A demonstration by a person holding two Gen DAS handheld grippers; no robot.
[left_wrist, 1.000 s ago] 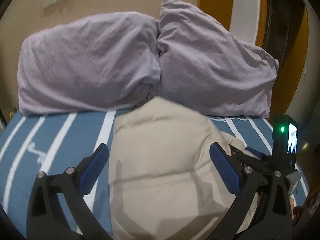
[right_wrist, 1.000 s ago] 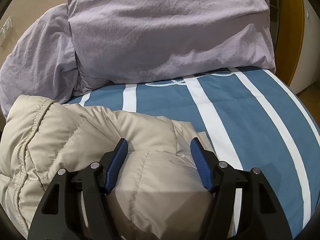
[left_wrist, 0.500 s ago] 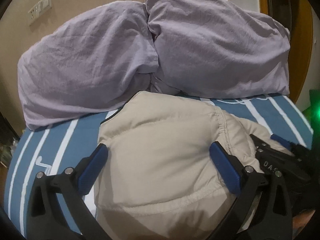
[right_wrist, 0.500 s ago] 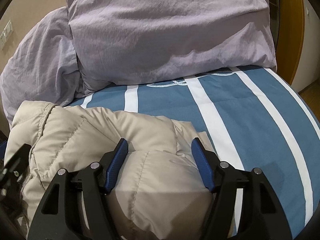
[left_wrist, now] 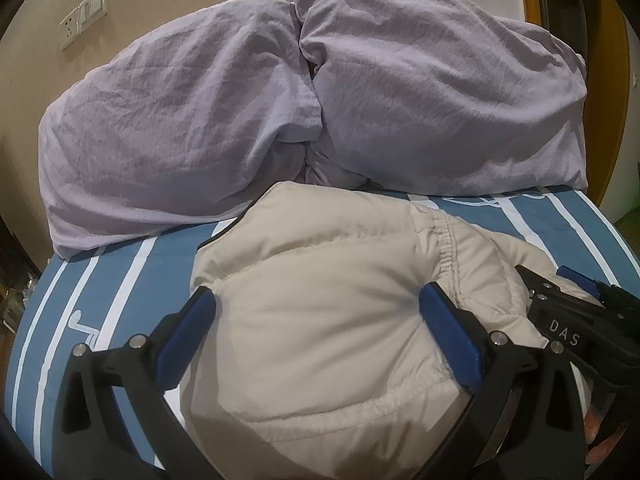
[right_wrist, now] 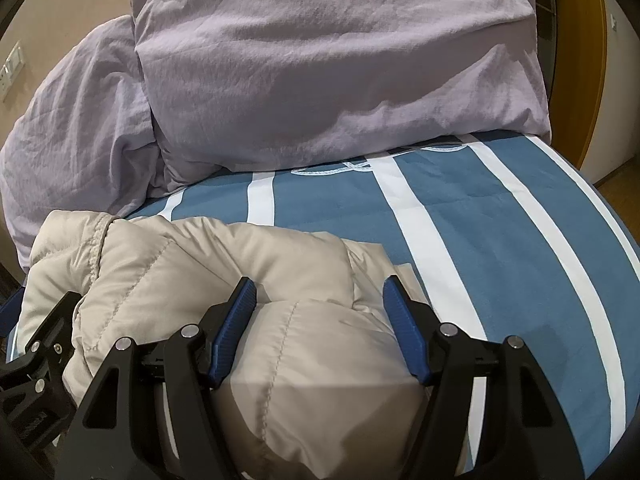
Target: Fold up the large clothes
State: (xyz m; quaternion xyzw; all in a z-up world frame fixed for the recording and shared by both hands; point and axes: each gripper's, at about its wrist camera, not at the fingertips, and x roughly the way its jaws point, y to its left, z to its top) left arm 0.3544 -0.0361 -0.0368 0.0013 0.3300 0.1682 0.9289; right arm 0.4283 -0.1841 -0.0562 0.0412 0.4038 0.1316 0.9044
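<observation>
A beige quilted jacket (left_wrist: 340, 248) lies bunched on the blue striped bed sheet (left_wrist: 112, 280). My left gripper (left_wrist: 316, 296) stands wide open over its rounded bulk. Both blue pads (left_wrist: 448, 336) touch the fabric at the sides without squeezing it. In the right wrist view the same jacket (right_wrist: 180, 264) spreads to the left, and my right gripper (right_wrist: 318, 285) is shut on a thick puffy fold of it that fills the gap. The right gripper (left_wrist: 544, 280) also shows at the right edge of the left wrist view, resting on the jacket.
Two lilac pillows (left_wrist: 180, 120) (left_wrist: 440, 92) lean against the wall just behind the jacket. The sheet (right_wrist: 500, 240) stretches to the right up to the bed's edge. A wall socket plate (left_wrist: 84, 16) sits upper left and a wooden door frame (left_wrist: 608, 80) at the right.
My left gripper sank and rolled a little, closing in on the jacket until its pads touch it. Its black frame entered the right wrist view at lower left. The right gripper kept still.
</observation>
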